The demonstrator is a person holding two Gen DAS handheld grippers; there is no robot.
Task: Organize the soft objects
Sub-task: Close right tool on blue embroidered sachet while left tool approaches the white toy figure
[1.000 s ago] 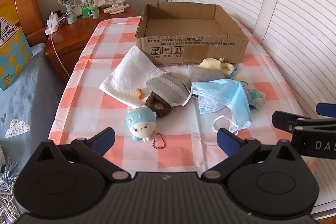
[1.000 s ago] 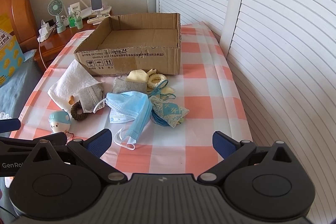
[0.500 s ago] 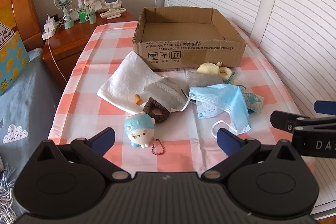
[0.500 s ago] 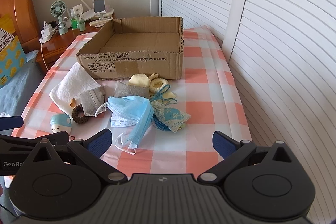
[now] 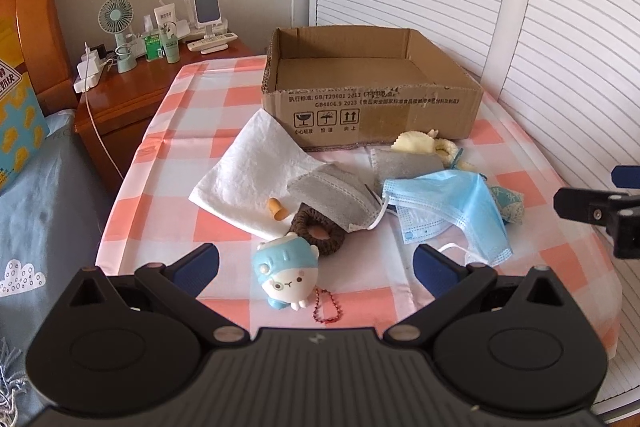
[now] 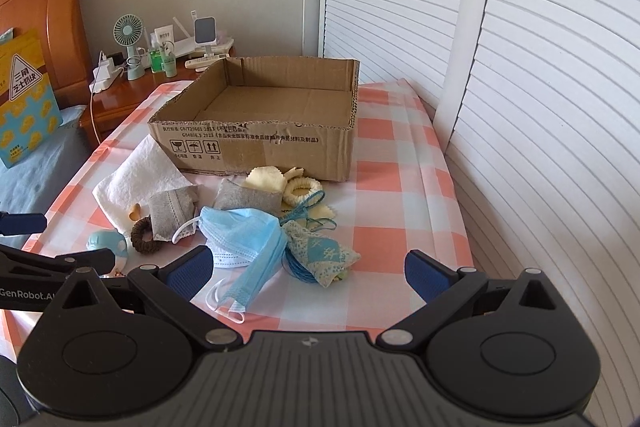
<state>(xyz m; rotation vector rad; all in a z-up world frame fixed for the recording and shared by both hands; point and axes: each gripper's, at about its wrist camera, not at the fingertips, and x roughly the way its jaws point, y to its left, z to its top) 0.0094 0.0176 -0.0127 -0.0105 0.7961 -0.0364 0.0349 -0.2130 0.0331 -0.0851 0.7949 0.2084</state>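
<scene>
Holding both tools spread wide and empty, I have brought them lower and nearer the pile than a second ago. My left tool (image 5: pixel 316 263) hangs just above the plush toy (image 5: pixel 289 275), which sits between its blue pads at the near edge of the tabletop (image 5: pixel 160 163); my right tool (image 6: pixel 306 269) faces the blue face mask (image 6: pixel 248 239) and the patterned pouch (image 6: pixel 320 255). From this closing approach I judge the first pickup is about to begin, with nothing yet sorted. Beyond the toy lie a brown hair tie (image 5: pixel 320 231), a grey mask (image 5: pixel 336 195) and a white cloth (image 5: pixel 256 171). Farthest back stands the cardboard box (image 6: pixel 260 143), open-topped, its floor bare: every soft thing is outside it, in front of its near wall
</scene>
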